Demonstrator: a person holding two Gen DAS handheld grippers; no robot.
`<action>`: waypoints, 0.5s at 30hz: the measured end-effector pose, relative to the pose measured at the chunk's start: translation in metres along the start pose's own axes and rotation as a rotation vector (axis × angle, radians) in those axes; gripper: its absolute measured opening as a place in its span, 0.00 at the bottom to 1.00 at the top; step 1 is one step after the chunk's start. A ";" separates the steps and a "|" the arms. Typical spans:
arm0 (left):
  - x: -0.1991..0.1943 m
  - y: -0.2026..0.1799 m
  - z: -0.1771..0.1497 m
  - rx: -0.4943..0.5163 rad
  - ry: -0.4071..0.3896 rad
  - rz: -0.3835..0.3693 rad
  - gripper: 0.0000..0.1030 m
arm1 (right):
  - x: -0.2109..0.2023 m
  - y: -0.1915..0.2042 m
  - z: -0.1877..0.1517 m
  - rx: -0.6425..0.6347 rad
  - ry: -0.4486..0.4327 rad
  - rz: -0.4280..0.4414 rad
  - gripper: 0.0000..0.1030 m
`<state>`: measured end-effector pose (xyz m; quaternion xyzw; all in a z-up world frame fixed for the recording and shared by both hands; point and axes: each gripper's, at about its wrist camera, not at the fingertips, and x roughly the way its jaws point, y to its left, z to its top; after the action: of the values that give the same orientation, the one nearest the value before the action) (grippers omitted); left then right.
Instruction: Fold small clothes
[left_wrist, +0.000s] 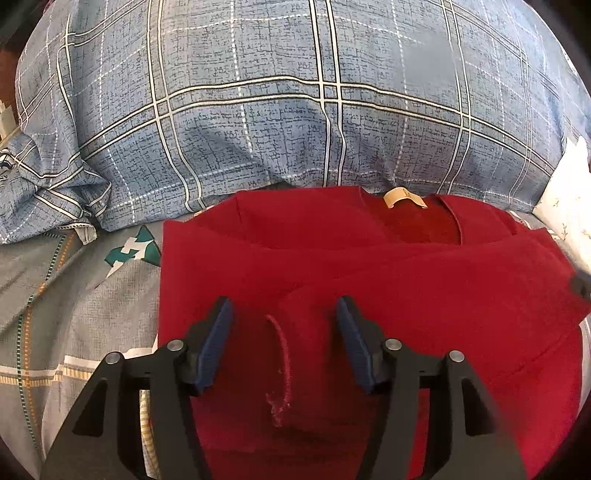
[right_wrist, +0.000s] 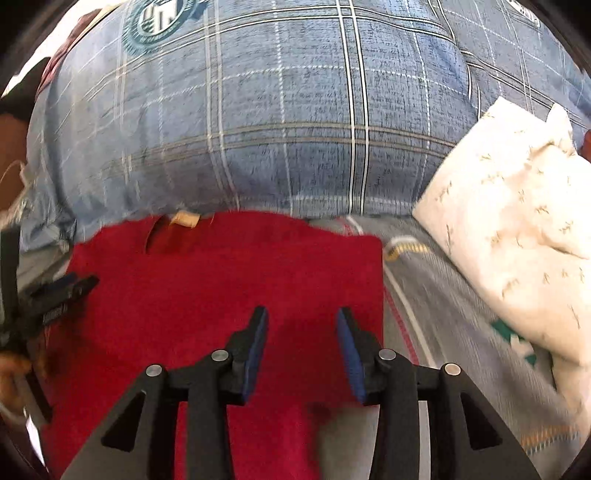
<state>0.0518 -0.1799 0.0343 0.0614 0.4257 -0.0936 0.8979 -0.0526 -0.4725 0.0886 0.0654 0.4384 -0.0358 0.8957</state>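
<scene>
A small red garment (left_wrist: 406, 280) lies on the bed, its sides folded inward, neck opening and tan label (left_wrist: 404, 196) at the far end. My left gripper (left_wrist: 284, 310) is open and empty, just above a folded-in hem (left_wrist: 282, 347). In the right wrist view the garment (right_wrist: 221, 280) is a red rectangle with the label (right_wrist: 184, 218) at its top. My right gripper (right_wrist: 301, 319) is open and empty over the garment's near right part. The left gripper also shows at the left edge of that view (right_wrist: 70, 282).
A grey patterned bedsheet (left_wrist: 74, 314) lies under the garment. A big blue plaid pillow (left_wrist: 295, 103) lies just behind it, also in the right wrist view (right_wrist: 295, 110). A white floral pillow (right_wrist: 517, 229) lies on the right.
</scene>
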 end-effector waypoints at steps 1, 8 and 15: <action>0.000 0.000 0.000 -0.001 -0.001 0.000 0.57 | -0.002 0.001 -0.004 -0.007 0.005 -0.004 0.39; 0.000 -0.002 -0.001 -0.001 -0.007 0.009 0.59 | 0.001 -0.002 -0.016 -0.057 0.018 -0.051 0.36; -0.032 0.017 -0.016 -0.041 0.015 -0.067 0.71 | -0.028 -0.012 -0.022 0.026 0.022 -0.005 0.39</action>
<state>0.0237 -0.1568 0.0502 0.0293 0.4363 -0.1142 0.8920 -0.0883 -0.4810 0.0966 0.0763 0.4480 -0.0429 0.8897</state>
